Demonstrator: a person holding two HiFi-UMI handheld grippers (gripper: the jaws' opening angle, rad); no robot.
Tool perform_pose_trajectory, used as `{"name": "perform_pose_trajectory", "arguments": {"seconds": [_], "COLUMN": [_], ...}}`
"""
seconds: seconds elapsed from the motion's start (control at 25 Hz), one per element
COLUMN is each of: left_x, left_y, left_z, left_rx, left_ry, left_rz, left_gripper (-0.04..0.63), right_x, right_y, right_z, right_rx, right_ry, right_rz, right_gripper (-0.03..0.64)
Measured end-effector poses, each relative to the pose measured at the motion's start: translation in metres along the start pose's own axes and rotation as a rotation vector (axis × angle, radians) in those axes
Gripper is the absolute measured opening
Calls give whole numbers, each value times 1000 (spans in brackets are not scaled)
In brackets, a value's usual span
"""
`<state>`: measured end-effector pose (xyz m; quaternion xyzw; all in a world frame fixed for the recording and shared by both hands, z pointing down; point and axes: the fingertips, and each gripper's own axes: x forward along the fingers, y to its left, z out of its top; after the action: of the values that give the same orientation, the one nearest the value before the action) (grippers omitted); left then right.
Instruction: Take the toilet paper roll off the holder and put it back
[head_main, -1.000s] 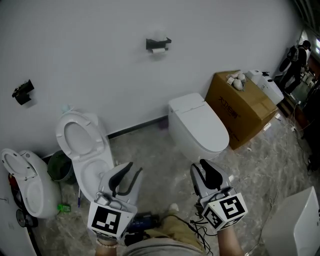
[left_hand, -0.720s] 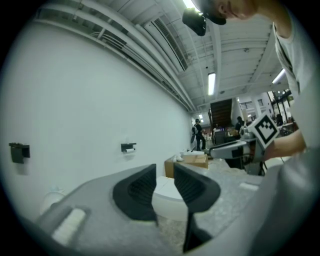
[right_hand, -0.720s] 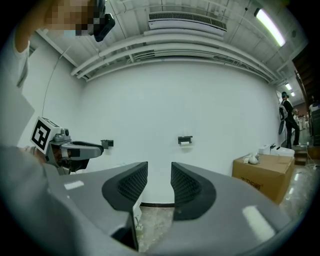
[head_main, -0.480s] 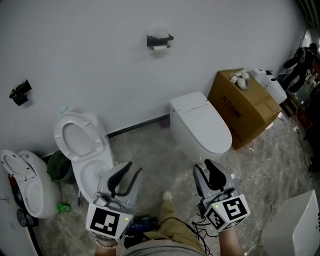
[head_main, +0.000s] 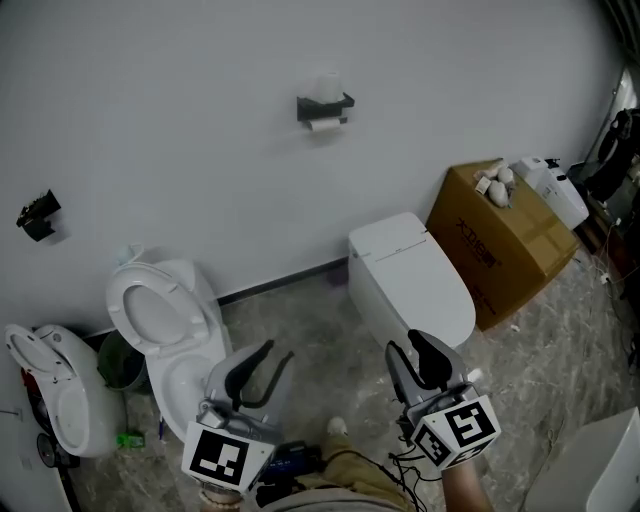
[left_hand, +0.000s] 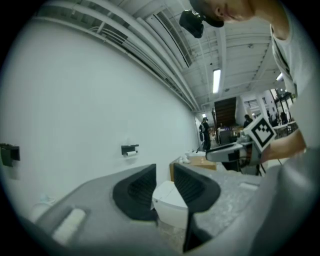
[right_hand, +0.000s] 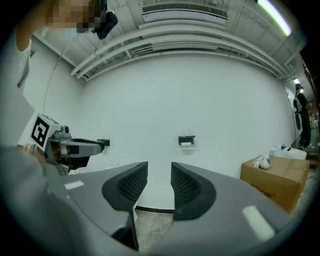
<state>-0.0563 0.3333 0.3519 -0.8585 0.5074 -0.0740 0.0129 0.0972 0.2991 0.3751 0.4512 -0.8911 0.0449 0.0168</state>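
A black holder (head_main: 325, 104) is fixed high on the white wall, with a white toilet paper roll (head_main: 322, 124) hanging under it. Both grippers are far from it, low in the head view. My left gripper (head_main: 264, 364) is open with nothing between its black pads. My right gripper (head_main: 414, 356) is also open and empty. In the left gripper view the holder (left_hand: 129, 148) is small, up and left of the left gripper (left_hand: 165, 183). The right gripper view has the holder (right_hand: 186, 140) just above and right of the right gripper (right_hand: 159, 182).
A closed white toilet (head_main: 415, 285) stands below the holder, beside a cardboard box (head_main: 500, 240) at the right. Another toilet (head_main: 160, 310) with its seat up is at the left, next to a green bin (head_main: 115, 365) and a further white toilet (head_main: 50, 390). A black fixture (head_main: 35, 213) hangs on the wall at the left.
The view has shifted so the holder and toilets sit lower in the head view. Both grippers stay low in front of me, and the right jaws stand a little wider.
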Motion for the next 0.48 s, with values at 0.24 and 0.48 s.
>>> {"name": "perform_pose_trajectory", "arguments": {"seconds": [0.24,0.48], "left_x": [60,107], "left_y": [26,40], "left_z": [17,25], "left_rx": [29,2], "left_ry": [-43,-11], "left_rz": [35,68], "left_gripper": [100,97], "right_x": [52,92], "right_y": [-49,-91], "right_z": [16,32], "right_rx": [-18,-29], "right_ry": [5,-15], "right_rz": [40,64], "right_gripper": [132,132]}}
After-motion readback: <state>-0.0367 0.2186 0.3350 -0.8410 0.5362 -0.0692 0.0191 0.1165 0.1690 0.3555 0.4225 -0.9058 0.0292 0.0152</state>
